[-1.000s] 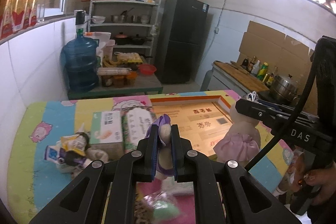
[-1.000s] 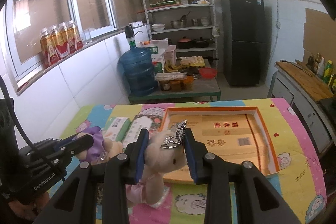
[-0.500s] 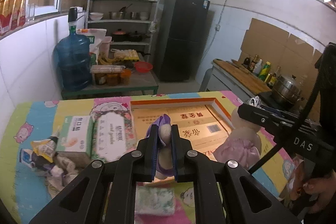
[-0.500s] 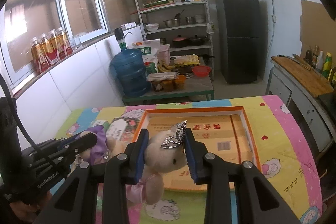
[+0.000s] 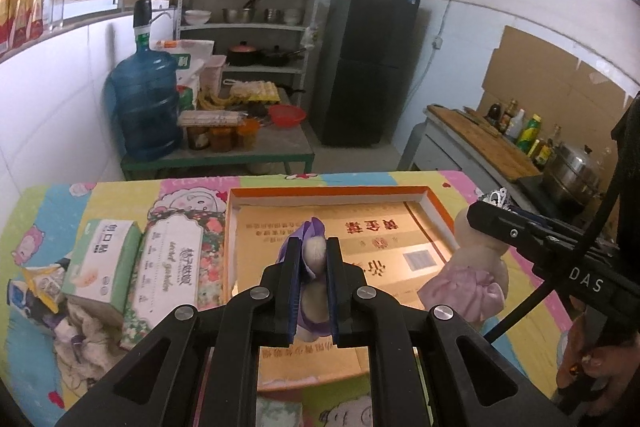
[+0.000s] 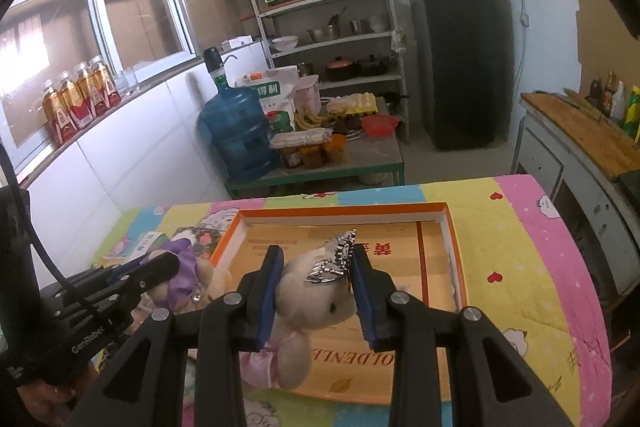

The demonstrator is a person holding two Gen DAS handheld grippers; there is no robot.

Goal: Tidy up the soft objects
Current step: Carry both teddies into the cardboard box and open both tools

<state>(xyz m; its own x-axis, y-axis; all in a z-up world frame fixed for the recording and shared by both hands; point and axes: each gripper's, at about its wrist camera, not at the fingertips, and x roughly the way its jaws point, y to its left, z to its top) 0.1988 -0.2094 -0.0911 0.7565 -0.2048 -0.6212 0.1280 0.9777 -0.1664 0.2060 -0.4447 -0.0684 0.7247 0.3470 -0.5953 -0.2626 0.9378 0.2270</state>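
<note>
Left gripper (image 5: 313,259) clenched on purple-dressed plush toy (image 5: 314,255), right gripper (image 6: 317,277) grasping crowned beige pink-skirted teddy (image 6: 310,301), above orange-rimmed cardboard tray (image 6: 450,227)

Left gripper (image 5: 313,259): you hold matt black plastic, blue pads.
Purple plush (image 5: 311,251): fuzzy cloth, satin hood.
Beige bear (image 6: 316,301): soft pile, shiny metal crown.
Box (image 6: 448,227): smooth printed cardboard.
Tablecloth (image 6: 520,239): matt printed cloth.

The purple-dressed bear (image 5: 314,291) is largely hidden between the left claw (image 5: 313,269) pads, and the rag pile (image 5: 86,347) is blurred.
</note>
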